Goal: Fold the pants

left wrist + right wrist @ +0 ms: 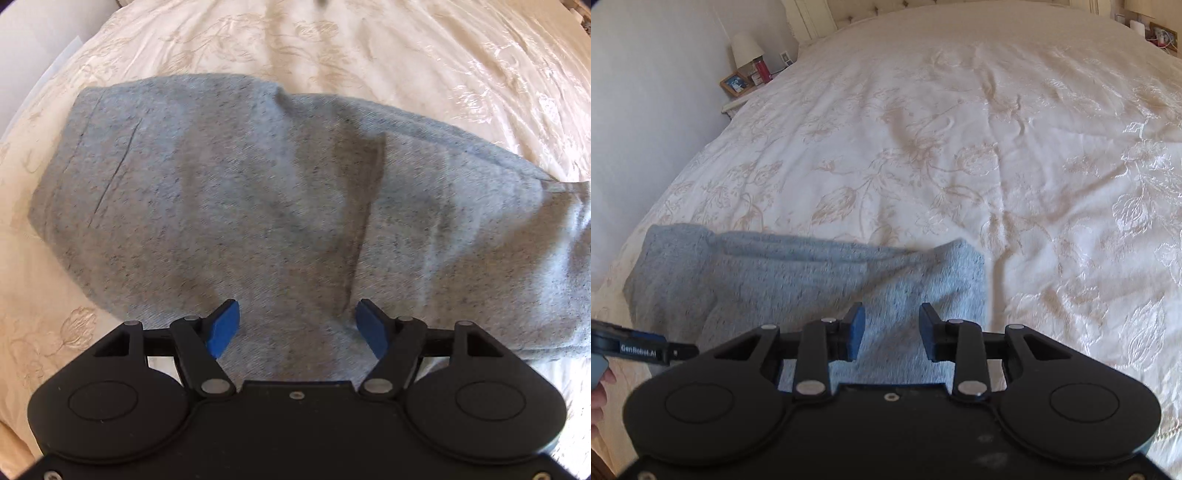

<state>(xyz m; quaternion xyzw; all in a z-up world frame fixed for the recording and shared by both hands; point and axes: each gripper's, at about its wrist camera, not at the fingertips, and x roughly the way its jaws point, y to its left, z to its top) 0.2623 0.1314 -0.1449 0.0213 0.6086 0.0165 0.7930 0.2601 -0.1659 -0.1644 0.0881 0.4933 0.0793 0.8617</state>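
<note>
Left wrist view shows the grey pants lying on the bedspread, already folded into a thick bundle (layers overlap). Left gripper and right gripper both hover spread, gripping nothing; perhaps only tidying remains.

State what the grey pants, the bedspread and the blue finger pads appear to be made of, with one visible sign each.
Pants: soft heathered knit, likely cotton jersey; dark flecks, limp folds.
Bedspread: cream woven fabric, satin-like; glossy highlights, raised floral pattern.
Finger pads: matte blue, probably rubber or foam; no glare, hard to tell.
</note>
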